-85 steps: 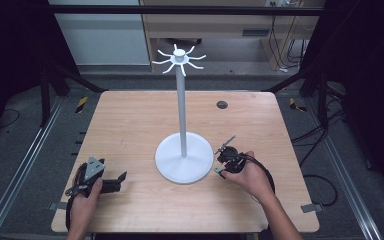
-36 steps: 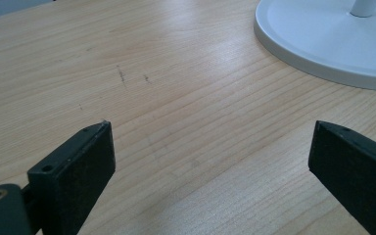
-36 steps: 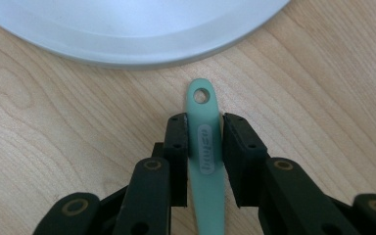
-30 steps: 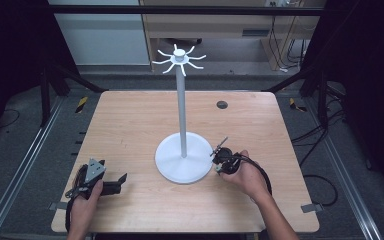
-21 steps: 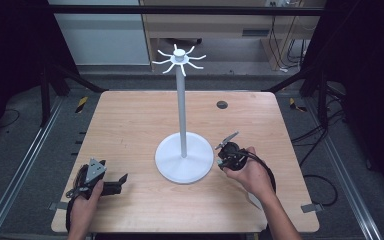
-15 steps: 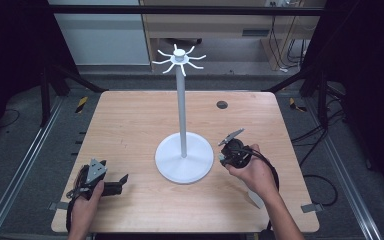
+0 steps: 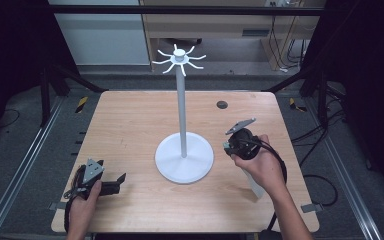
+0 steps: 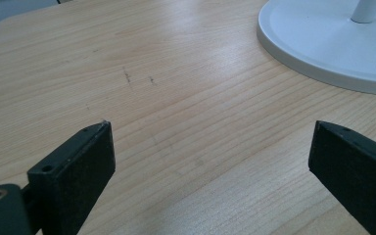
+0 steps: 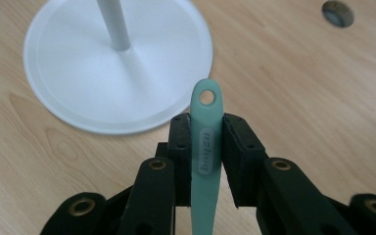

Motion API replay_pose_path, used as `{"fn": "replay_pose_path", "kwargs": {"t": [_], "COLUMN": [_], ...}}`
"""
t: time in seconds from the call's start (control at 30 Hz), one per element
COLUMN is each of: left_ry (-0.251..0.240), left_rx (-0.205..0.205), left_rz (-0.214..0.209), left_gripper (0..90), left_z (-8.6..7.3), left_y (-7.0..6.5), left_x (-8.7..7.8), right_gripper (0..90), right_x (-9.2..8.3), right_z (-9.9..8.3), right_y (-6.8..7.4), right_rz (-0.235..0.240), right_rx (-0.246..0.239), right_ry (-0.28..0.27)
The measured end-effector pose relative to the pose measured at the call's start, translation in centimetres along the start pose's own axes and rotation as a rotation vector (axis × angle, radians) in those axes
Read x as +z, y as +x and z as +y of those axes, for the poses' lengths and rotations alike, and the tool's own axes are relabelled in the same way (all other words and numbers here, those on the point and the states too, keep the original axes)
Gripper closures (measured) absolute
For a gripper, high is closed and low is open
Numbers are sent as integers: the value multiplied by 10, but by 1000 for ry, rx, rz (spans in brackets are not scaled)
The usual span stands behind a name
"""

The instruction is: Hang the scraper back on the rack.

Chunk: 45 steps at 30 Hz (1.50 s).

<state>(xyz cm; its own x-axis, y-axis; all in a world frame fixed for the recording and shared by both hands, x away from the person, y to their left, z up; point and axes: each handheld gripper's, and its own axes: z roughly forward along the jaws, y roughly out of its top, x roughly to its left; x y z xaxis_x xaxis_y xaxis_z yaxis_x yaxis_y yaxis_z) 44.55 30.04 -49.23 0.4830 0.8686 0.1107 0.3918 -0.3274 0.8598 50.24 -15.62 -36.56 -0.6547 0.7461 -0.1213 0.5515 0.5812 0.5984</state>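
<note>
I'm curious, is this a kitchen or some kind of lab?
Probably a lab or test room: a bare wooden table inside a dark metal frame, cables by the back wall, and a white hook stand.

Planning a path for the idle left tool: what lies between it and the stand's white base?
Bare wood. In the left gripper view, only table separates the open left tool from the base.

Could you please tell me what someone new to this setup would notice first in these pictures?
The tall white stand rises from a round base at the middle of the wooden table, with a ring of curved hooks at its top. To its right, the right gripper is shut on a pale green handle with a hanging hole at its tip. At the near left corner, the left gripper rests with jaws wide apart and nothing between them.
</note>
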Motion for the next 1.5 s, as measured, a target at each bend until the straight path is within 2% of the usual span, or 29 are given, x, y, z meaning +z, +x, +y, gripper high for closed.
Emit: {"fn": "replay_pose_path", "kwargs": {"t": [0.13,0.47,0.77,1.1,1.27,1.5], "left_ry": [2,0,7,6,1,4], "left_rx": [-3,0,13,10,2,1], "left_rz": [0,3,5,6,8,12], "left_gripper": [30,30,29,29,29,29], "left_z": [0,0,0,0,0,0], "left_y": [1,0,-1,0,1,3], "left_x": [1,0,2,2,0,1], "right_gripper": [749,749,749,749,748,748], "right_x": [-11,-20,-36,-47,-52,-59], "right_z": [10,22,26,26,28,29], "right_y": [-4,-9,-12,-17,-16,-17], "right_rz": [-17,-16,-19,-39,-53,-48], "right_rx": [-4,14,44,67,58,70], "right_ry": [-47,-135,-243,-306,-336,-379]}}
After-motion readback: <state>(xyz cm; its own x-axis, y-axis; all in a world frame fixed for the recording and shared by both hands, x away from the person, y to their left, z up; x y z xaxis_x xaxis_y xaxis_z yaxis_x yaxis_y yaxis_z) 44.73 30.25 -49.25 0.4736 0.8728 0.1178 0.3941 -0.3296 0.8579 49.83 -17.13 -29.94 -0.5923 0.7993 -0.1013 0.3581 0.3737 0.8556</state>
